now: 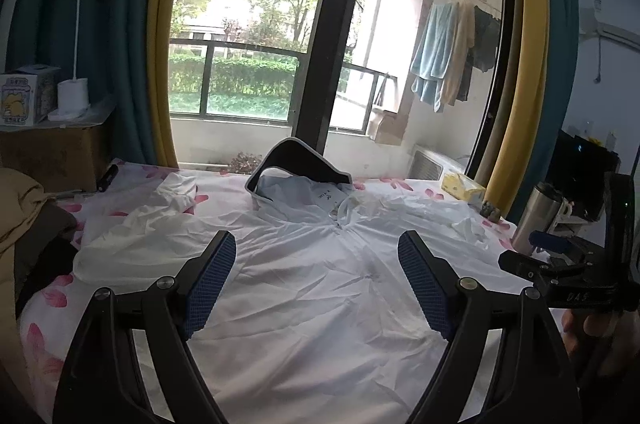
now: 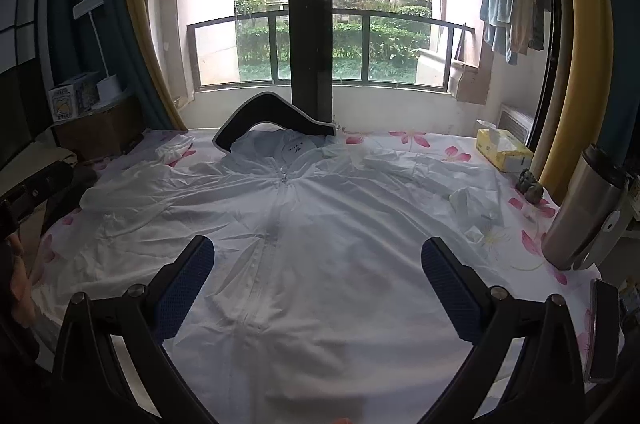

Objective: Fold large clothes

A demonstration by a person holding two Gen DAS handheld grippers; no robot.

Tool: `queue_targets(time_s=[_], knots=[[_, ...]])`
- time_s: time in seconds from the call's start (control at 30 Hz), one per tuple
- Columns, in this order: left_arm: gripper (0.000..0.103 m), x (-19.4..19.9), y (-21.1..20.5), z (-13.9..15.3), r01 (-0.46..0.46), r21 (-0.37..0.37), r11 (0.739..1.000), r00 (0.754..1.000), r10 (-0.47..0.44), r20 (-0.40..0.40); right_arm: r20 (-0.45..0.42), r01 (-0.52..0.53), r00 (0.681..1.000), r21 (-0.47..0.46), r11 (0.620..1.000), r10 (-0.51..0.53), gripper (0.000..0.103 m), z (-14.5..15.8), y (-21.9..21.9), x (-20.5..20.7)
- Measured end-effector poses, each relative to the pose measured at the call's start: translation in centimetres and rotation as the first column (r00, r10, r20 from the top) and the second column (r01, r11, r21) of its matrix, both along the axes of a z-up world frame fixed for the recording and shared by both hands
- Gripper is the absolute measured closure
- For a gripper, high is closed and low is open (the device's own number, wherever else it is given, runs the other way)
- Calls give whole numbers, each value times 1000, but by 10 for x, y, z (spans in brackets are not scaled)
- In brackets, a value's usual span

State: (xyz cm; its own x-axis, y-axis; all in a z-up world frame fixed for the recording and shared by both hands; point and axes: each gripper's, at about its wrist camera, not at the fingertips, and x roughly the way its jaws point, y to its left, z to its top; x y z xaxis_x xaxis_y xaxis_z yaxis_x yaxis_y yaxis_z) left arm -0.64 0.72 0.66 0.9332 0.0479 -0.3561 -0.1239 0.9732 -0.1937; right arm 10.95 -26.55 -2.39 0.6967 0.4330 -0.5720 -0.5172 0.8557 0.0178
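Left wrist view: the left claw (image 1: 316, 280) hangs spread and empty above the middle of one white zip jacket (image 1: 304, 284), which lies front-up and flat across the flowered bed (image 1: 404, 184), hood toward the window, likely laid out so the sleeves can be folded in. One sleeve (image 1: 132, 220) trails to the left of the frame. At the right edge sits the right claw (image 1: 552, 264); its gap is unclear here.

Right wrist view: the right claw (image 2: 318, 284) is spread too, holding nothing, over the jacket's lower centre. Two sleeves lie out, one tissue pack (image 2: 504, 148) and one steel flask (image 2: 584, 208) at right.
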Motion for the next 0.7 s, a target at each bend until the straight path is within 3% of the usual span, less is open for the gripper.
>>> queue_targets(time_s=[0.7], knots=[[17, -1, 5, -2, -13, -10, 1000, 1000, 13, -6, 5, -9, 1000, -10, 1000, 9, 1, 2, 9, -3]])
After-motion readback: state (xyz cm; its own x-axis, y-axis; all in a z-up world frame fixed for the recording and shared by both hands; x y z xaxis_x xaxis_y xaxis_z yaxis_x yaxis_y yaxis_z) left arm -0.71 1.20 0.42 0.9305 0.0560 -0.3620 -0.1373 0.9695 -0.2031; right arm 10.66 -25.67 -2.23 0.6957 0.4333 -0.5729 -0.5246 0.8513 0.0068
